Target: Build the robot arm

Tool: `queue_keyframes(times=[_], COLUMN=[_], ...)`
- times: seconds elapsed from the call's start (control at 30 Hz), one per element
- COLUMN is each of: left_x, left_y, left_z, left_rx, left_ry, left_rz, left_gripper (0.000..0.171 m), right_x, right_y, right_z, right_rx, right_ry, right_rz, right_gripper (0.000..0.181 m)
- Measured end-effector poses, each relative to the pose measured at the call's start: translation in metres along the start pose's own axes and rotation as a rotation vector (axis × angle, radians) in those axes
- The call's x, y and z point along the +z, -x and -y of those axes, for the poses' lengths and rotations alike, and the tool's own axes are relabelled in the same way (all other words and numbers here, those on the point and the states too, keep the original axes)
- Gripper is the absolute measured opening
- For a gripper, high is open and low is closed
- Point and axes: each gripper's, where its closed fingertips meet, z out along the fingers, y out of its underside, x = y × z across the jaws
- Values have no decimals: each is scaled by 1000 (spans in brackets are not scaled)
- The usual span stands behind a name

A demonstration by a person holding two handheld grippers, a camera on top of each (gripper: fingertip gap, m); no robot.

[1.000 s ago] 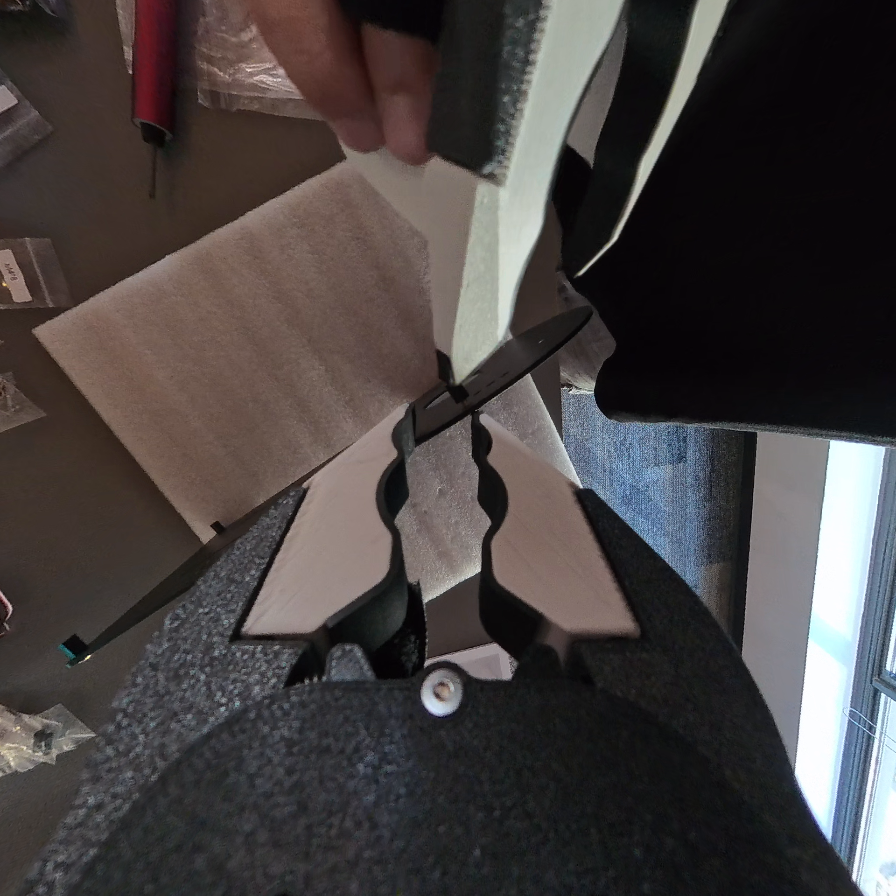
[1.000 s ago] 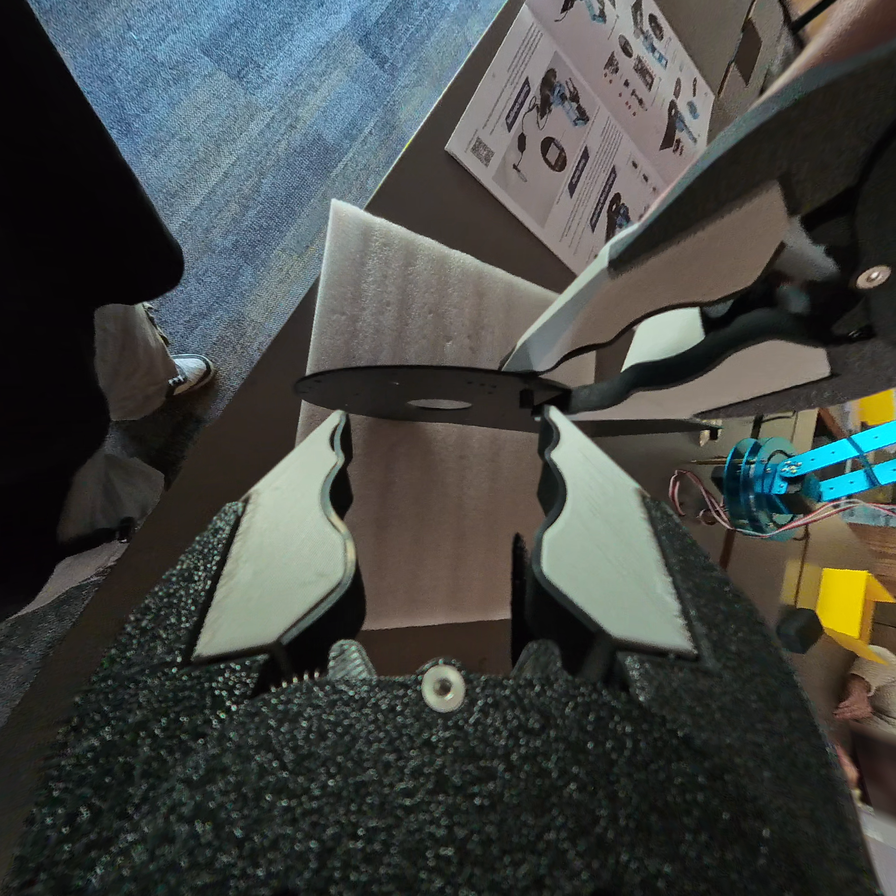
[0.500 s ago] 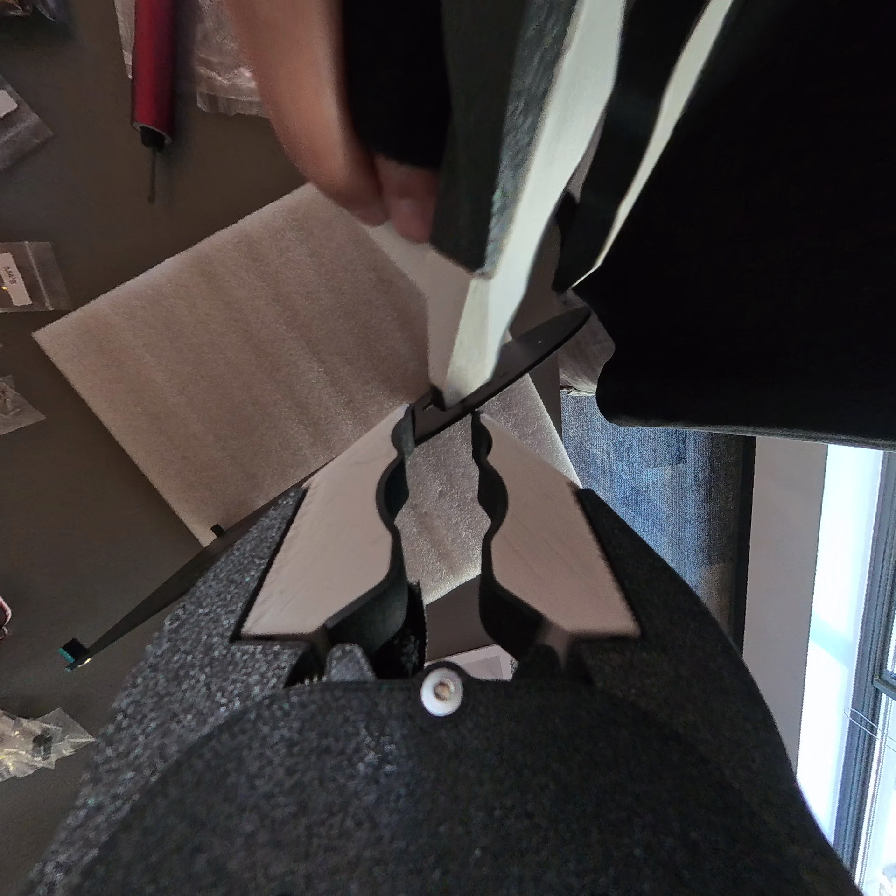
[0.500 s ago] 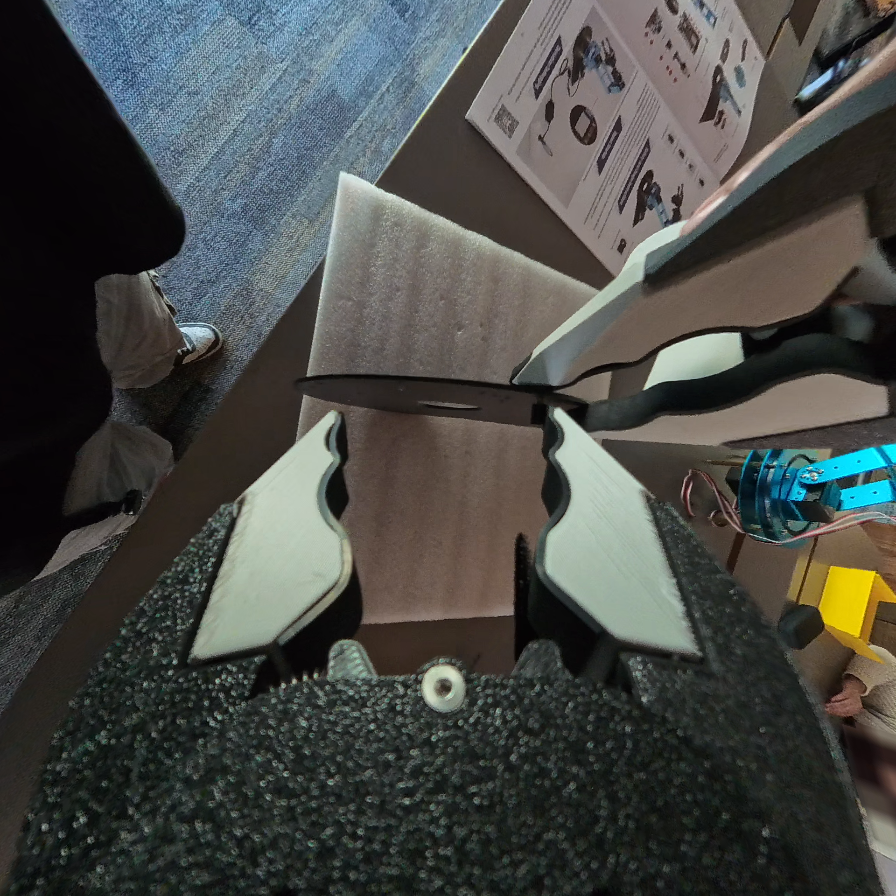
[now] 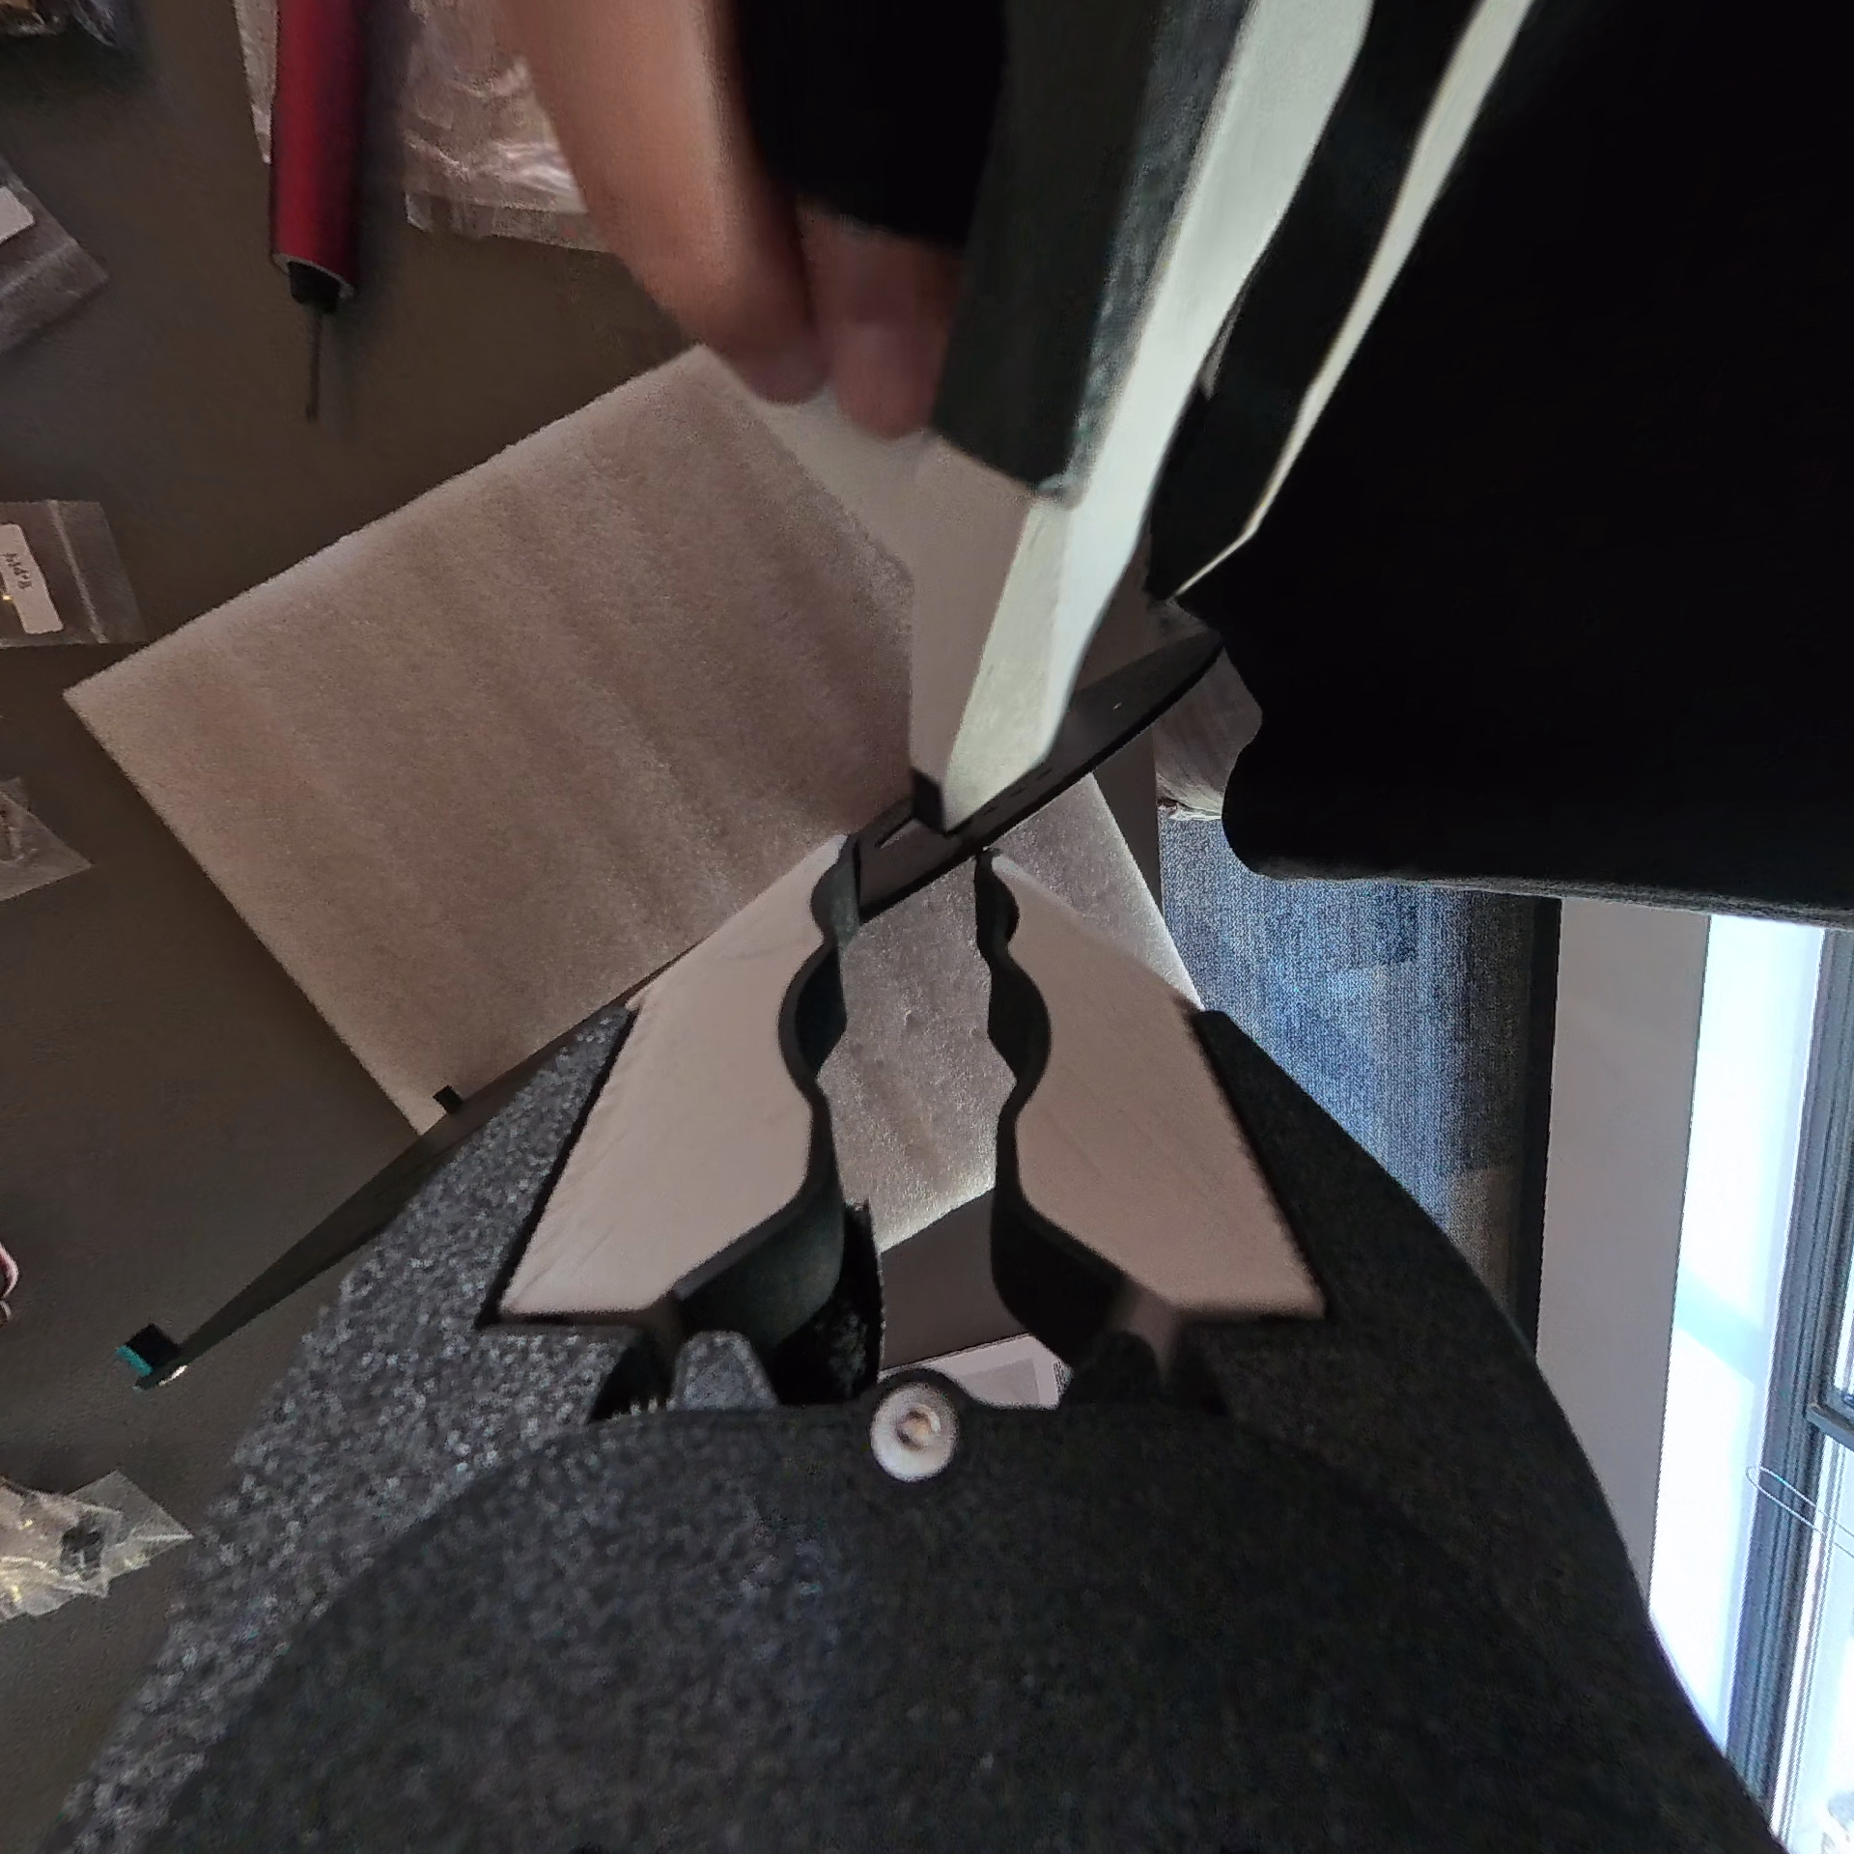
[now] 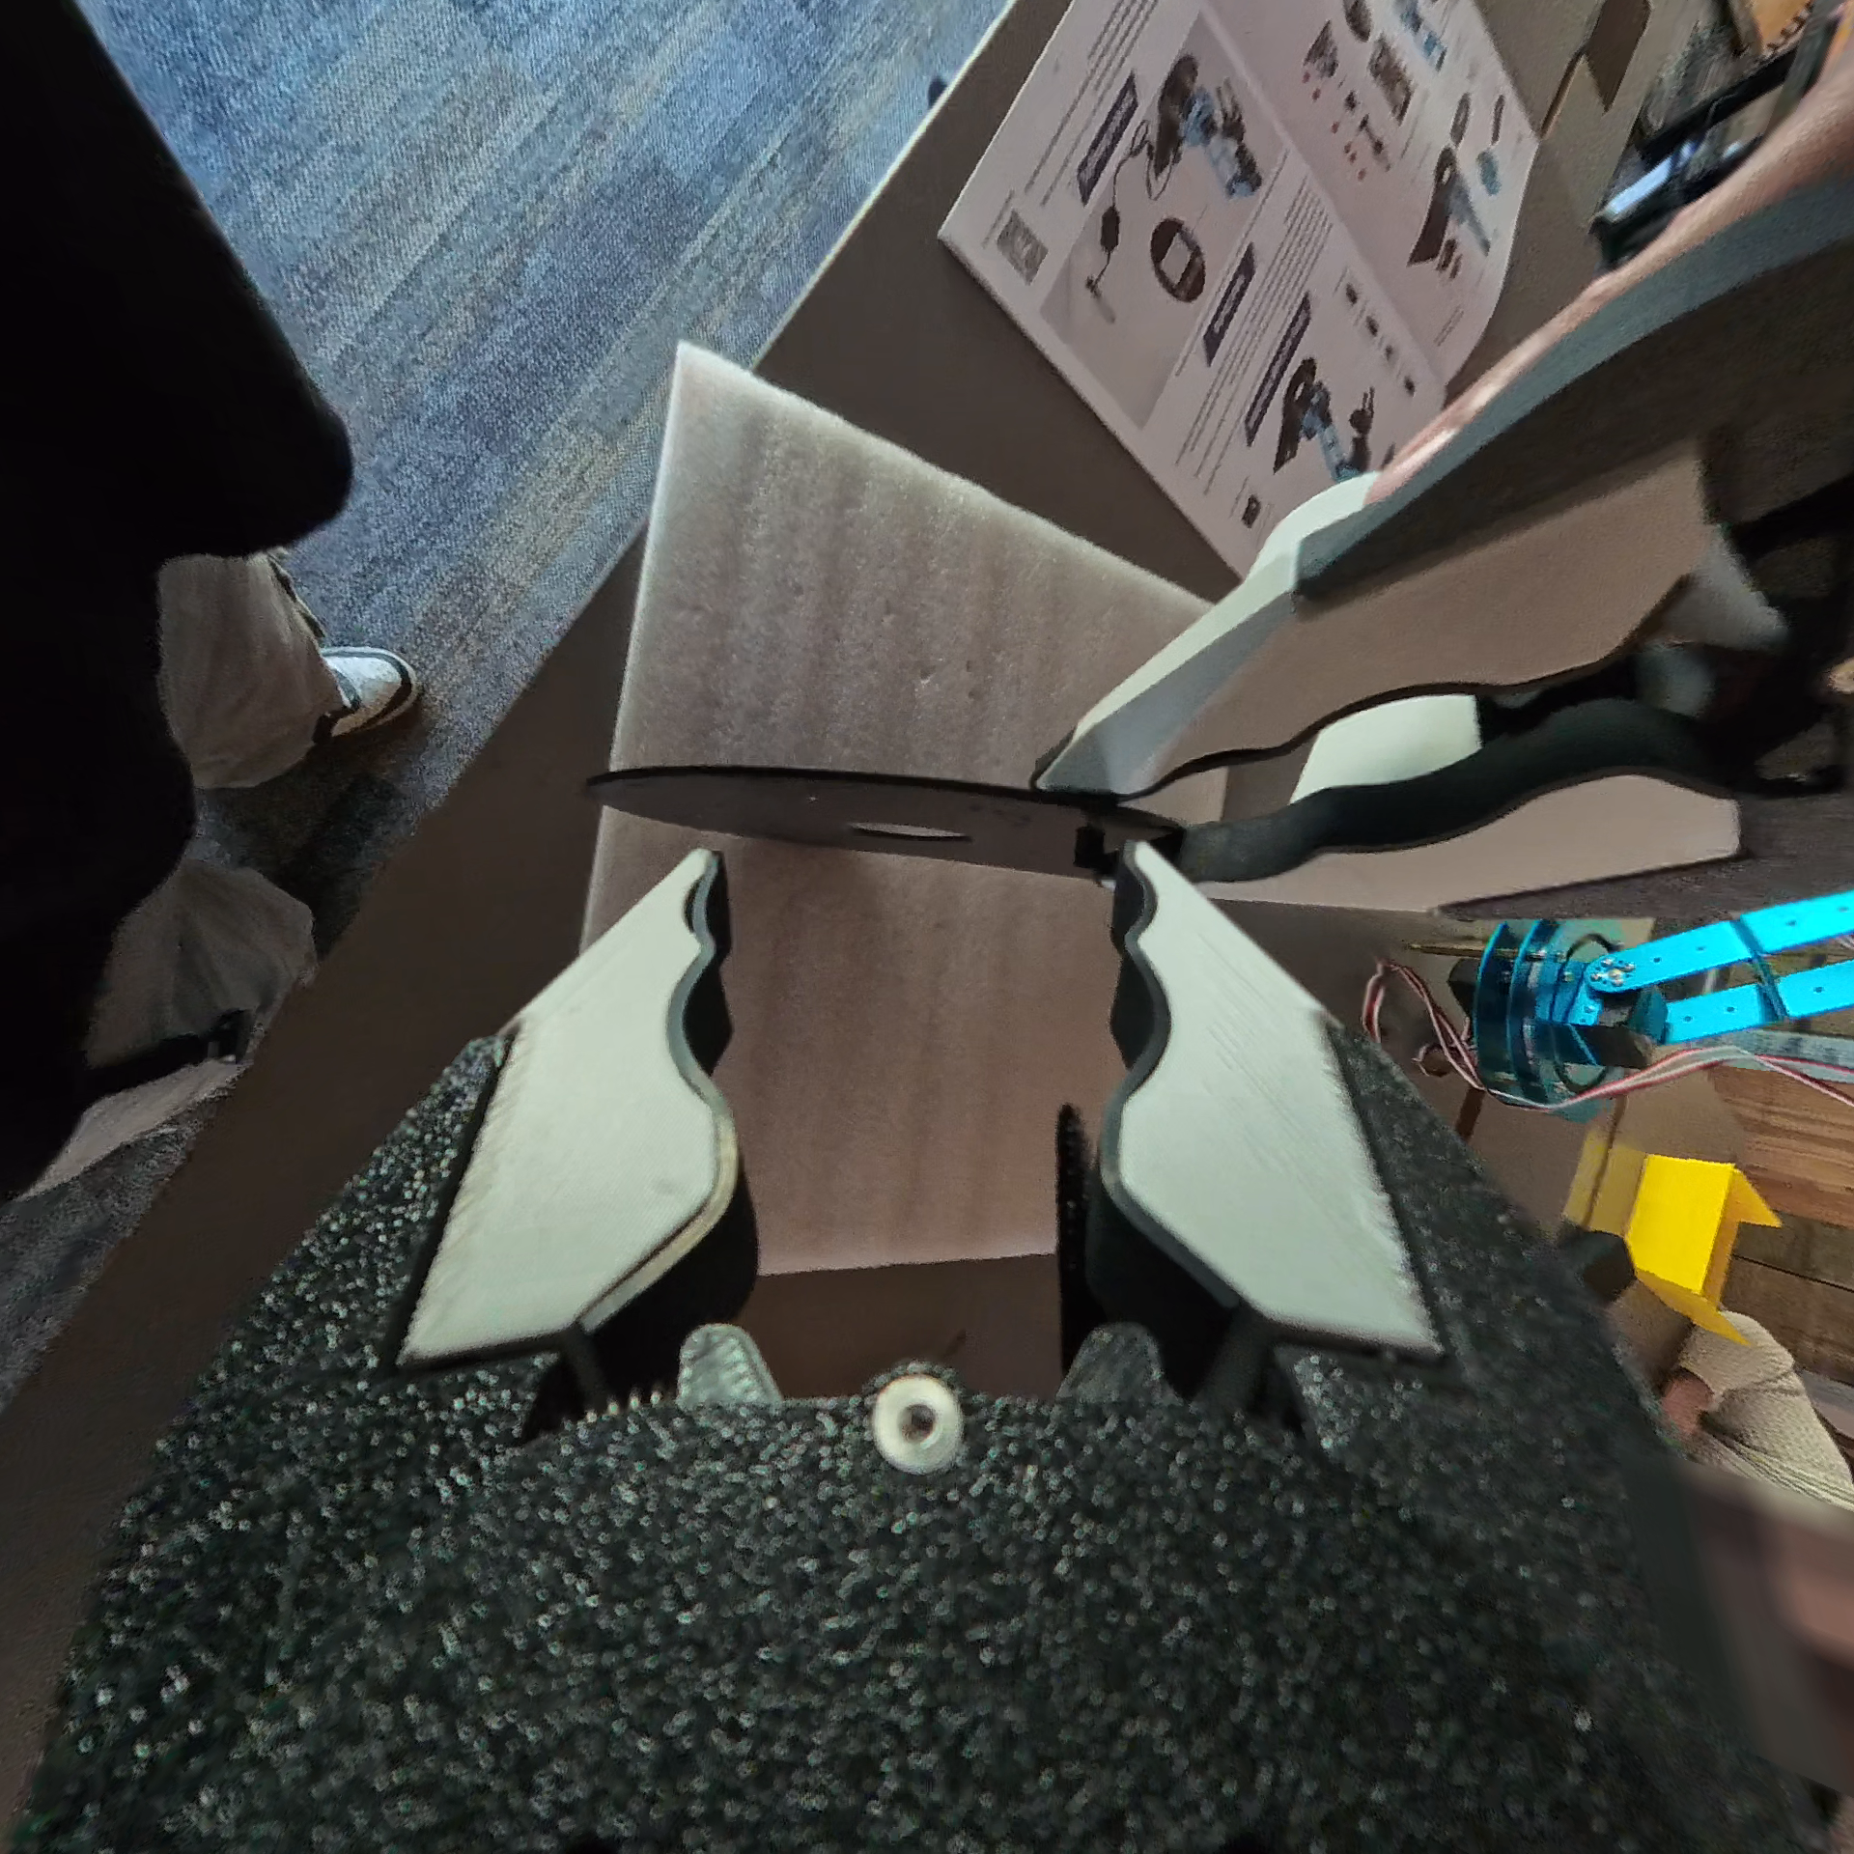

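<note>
Two handheld grippers with speckled black bodies and pale finger pads meet over a brown table.

In the left wrist view, the left gripper (image 5: 918, 868) has its jaws drawn close together, the tips pinching the edge of a thin, flat black plate with small slots and a hole (image 5: 1063, 773). The plate is held in the air, tilted, above a white rectangular foam sheet (image 5: 482, 742) lying flat on the brown table (image 5: 150, 1053). A long thin black strip with a teal tip (image 5: 291, 1294) runs out to the near left, passing behind the gripper body; how it joins the plate cannot be seen.

In the right wrist view, the right gripper (image 6: 918, 863) has its jaws spread wide apart and grips nothing. The plate's rim lies just beyond its fingertips, and the right finger's tip sits beside the plate where the left gripper clamps it. From the left wrist view, one pale finger of the right gripper comes down from above and touches the plate's top face, with a person's hand (image 5: 762, 221) blurred behind it.

Farther off on the table lie a printed instruction sheet with pictures (image 6: 1254, 241), a red-handled screwdriver (image 5: 316, 150) and small clear plastic bags (image 5: 60, 592). To the far right stands a blue metal robot arm with red and white wires (image 6: 1565, 1003) and a yellow folded shape (image 6: 1675, 1244). Blue-grey carpet (image 6: 482, 201) lies beyond the table's edge.
</note>
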Motion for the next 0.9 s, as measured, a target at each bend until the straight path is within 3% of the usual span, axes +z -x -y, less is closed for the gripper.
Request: queue_keyframes(times=[0.6, 0.73, 0.9], left_x=[0, 0, 0], left_y=[0, 0, -1], left_z=[1, 0, -1], left_rx=[-1, -1, -4], left_ry=[-7, -3, 3], left_rz=[1, 1, 1], left_gripper=[22, 22, 22], right_x=[12, -2, 14], right_y=[-1, 1, 1], right_z=[-13, 1, -7], right_rx=[-4, -11, -7], right_ry=[67, 28, 70], right_rz=[3, -1, 11], right_gripper=[76, 71, 80])
